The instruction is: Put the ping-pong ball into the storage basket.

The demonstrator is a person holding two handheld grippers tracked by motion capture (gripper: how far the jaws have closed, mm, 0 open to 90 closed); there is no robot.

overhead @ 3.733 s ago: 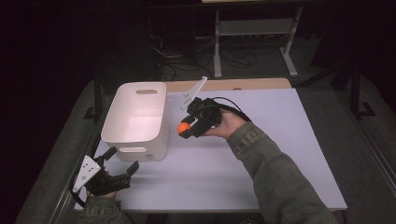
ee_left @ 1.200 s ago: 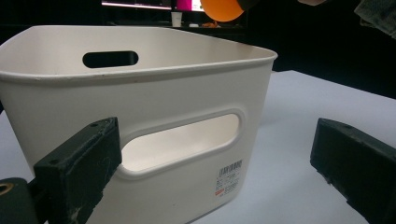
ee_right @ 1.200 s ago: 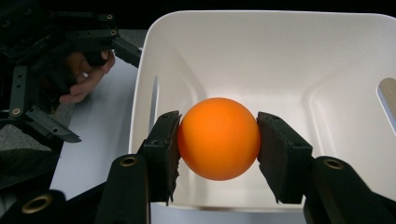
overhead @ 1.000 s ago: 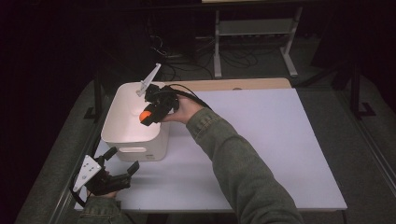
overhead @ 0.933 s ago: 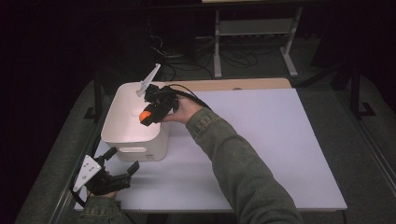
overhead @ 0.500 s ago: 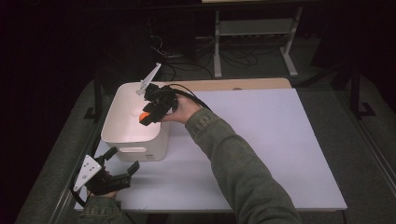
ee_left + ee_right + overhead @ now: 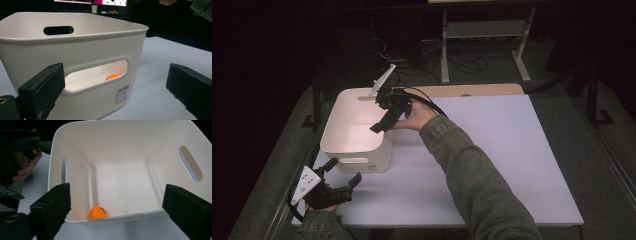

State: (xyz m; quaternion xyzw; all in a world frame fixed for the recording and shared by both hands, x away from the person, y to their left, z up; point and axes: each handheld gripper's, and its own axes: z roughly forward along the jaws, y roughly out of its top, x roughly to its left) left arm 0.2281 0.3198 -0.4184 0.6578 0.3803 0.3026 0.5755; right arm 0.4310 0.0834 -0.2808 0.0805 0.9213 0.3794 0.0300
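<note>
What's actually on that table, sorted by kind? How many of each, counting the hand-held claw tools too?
White bins: 1, the white bin
Orange balls: 1, the orange ball, lying inside the bin
Hand-held grippers: 2, the left gripper near the table's front edge and the right gripper over the bin, both with jaws apart
Total: 4

The high view looks forward and down over the whole worktop (image 7: 492, 165). The left gripper view sits low and close, facing the side of the white bin (image 7: 82, 50). The right gripper view looks steeply down into that same bin (image 7: 120, 170); all three share it.
</note>
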